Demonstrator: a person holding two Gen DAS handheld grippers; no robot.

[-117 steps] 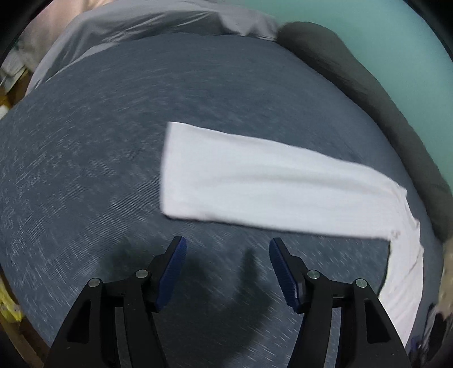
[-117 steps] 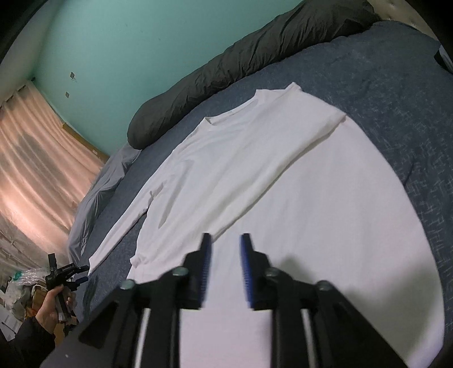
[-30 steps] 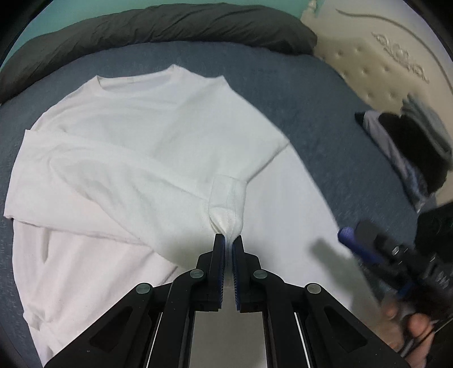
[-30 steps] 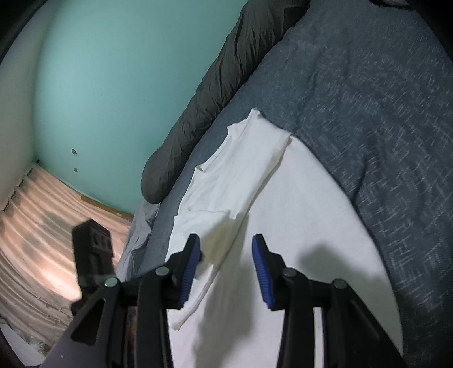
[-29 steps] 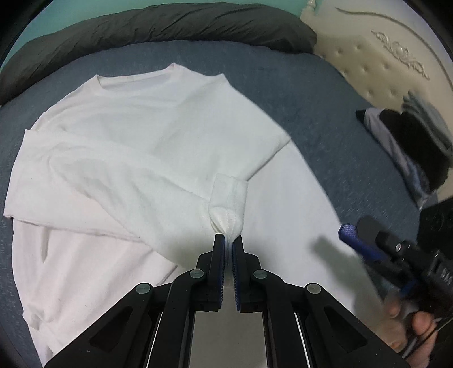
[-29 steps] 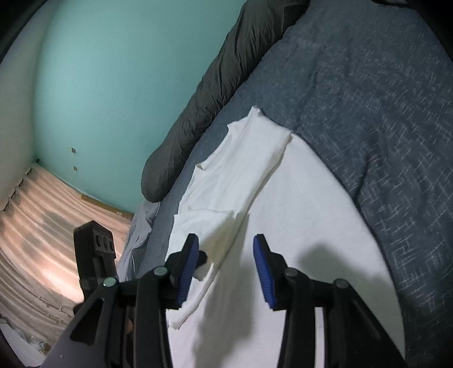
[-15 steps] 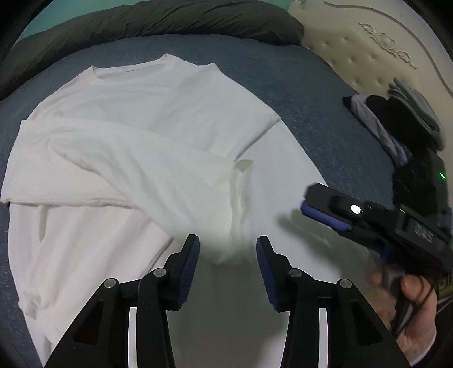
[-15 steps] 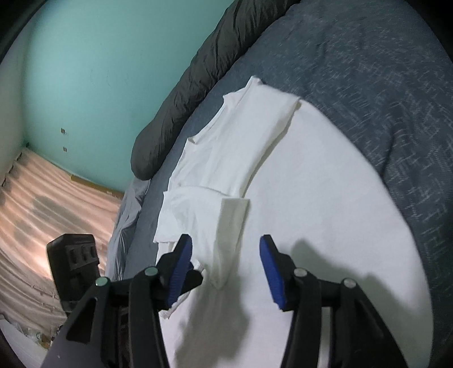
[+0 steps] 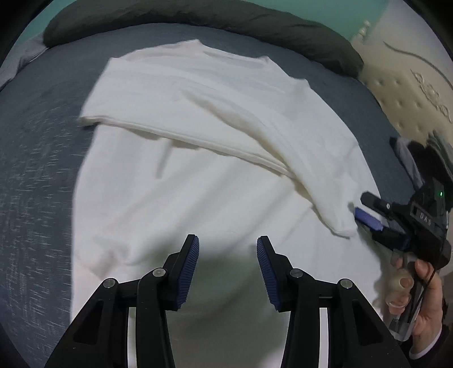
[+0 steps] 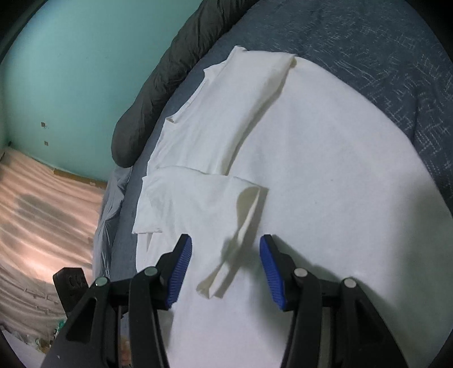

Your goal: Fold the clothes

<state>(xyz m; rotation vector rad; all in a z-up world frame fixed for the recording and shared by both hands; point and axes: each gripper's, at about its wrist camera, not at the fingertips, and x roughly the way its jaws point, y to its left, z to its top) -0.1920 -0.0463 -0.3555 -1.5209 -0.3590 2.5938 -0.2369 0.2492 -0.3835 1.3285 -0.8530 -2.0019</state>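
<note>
A white long-sleeve shirt (image 9: pixel 198 192) (image 10: pixel 325 169) lies flat on the blue bedspread (image 9: pixel 36 169), with its sleeve (image 9: pixel 226 124) folded across the body. In the left wrist view my left gripper (image 9: pixel 228 252) hangs open over the shirt's lower body with nothing between its fingers. My right gripper (image 9: pixel 361 204), held by a hand (image 9: pixel 410 297), sits at the sleeve's cuff (image 9: pixel 339 223). In the right wrist view the right gripper (image 10: pixel 225 254) is open, and the cuff (image 10: pixel 226 269) lies loose between its blue pads. The other sleeve (image 10: pixel 254 85) is folded in along the far side.
A dark grey rolled duvet (image 9: pixel 198 17) (image 10: pixel 170 70) runs along the bed's far edge below a teal wall (image 10: pixel 70 56). A cream headboard (image 9: pixel 410 85) and a pile of dark clothes (image 9: pixel 424 158) are at the right. Pink curtains (image 10: pixel 42 212) hang at the left.
My left gripper opened, let go of the sleeve cuff and drew back over the shirt's body. The right gripper came in to the dropped cuff, which now lies between its open fingers.
</note>
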